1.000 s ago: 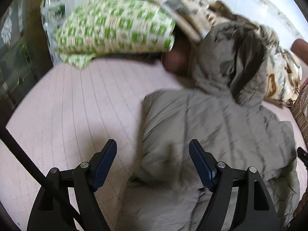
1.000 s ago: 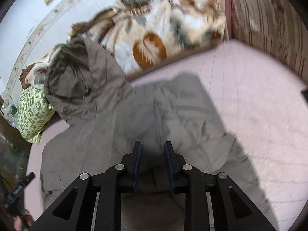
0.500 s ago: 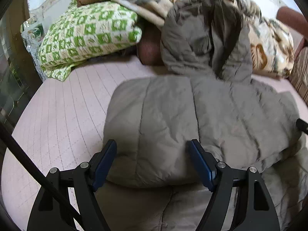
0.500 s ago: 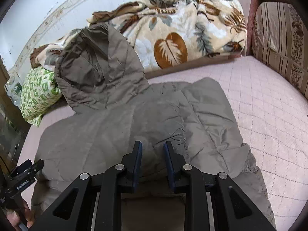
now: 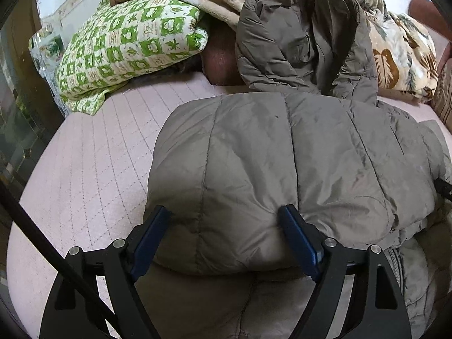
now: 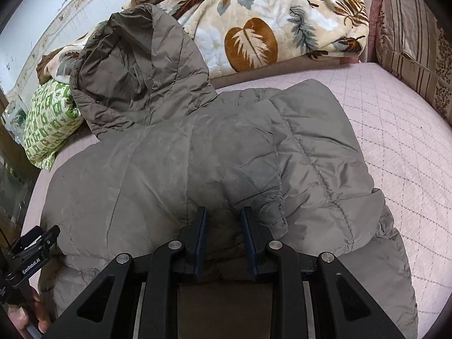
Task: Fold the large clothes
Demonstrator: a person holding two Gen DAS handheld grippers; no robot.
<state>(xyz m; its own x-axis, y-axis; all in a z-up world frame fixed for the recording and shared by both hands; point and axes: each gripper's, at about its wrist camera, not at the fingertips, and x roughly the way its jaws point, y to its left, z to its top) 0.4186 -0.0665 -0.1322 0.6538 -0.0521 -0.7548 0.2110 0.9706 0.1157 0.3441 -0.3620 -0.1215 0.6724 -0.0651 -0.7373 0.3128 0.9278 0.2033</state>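
Grey-brown quilted down jacket (image 6: pixel 197 152) lies on the pink quilted mattress (image 6: pixel 401 130), its lower half folded up over the body, hood (image 6: pixel 141 65) unfolded against the leaf-print blanket (image 6: pixel 268 19). Left gripper (image 5: pixel 226 240) spreads wide at the fold; right gripper (image 6: pixel 223 234) pinches the folded edge. Hood and a further fold seemingly remain.

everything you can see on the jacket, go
The jacket is grey-brown, quilted and puffy, with a thin shiny shell that looks like nylon. It lies on the pink quilted bed, lower part folded up over the body in a rounded roll. Its hood lies creased and open against the leaf-print blanket. The right gripper has its fingers close together around a fold at the near edge; the left gripper is open, straddling the roll.
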